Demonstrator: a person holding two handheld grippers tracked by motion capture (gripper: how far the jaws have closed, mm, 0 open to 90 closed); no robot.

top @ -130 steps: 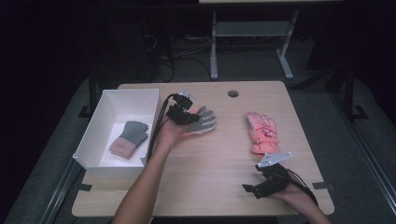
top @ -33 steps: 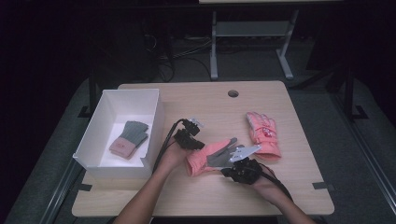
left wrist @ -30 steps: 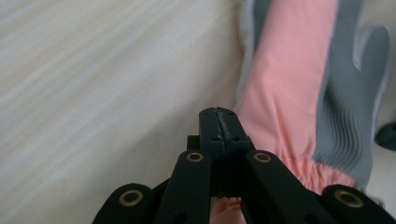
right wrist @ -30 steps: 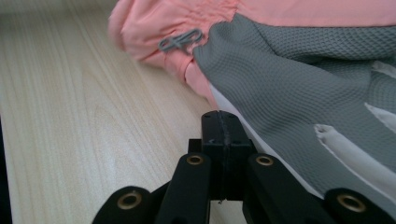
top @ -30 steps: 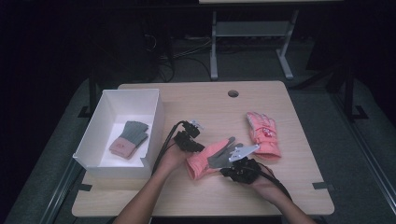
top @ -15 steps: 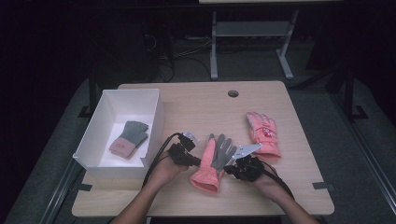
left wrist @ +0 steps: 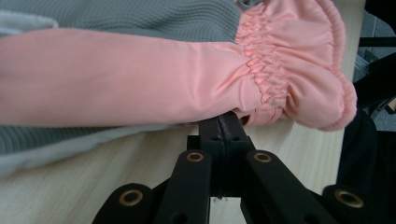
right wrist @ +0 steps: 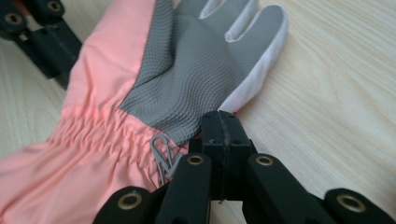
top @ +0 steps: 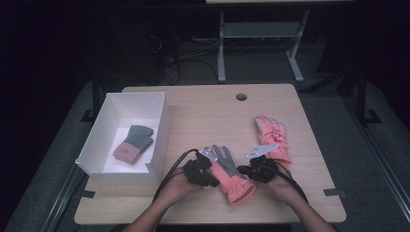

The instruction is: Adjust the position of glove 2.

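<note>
both grippers clamped on the pink fabric glove with grey textured palm (top: 228,173), palm up at table centre-front: left gripper (top: 205,170) pinches its 9 o'clock edge, right gripper (top: 254,170) its 3 o'clock edge. matching pink glove (top: 271,137) lies at 2 o'clock, white box (top: 159,130) at 10 o'clock.

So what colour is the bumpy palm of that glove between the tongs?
Grey, on the pink fabric glove; right gripper view shows it best.
</note>
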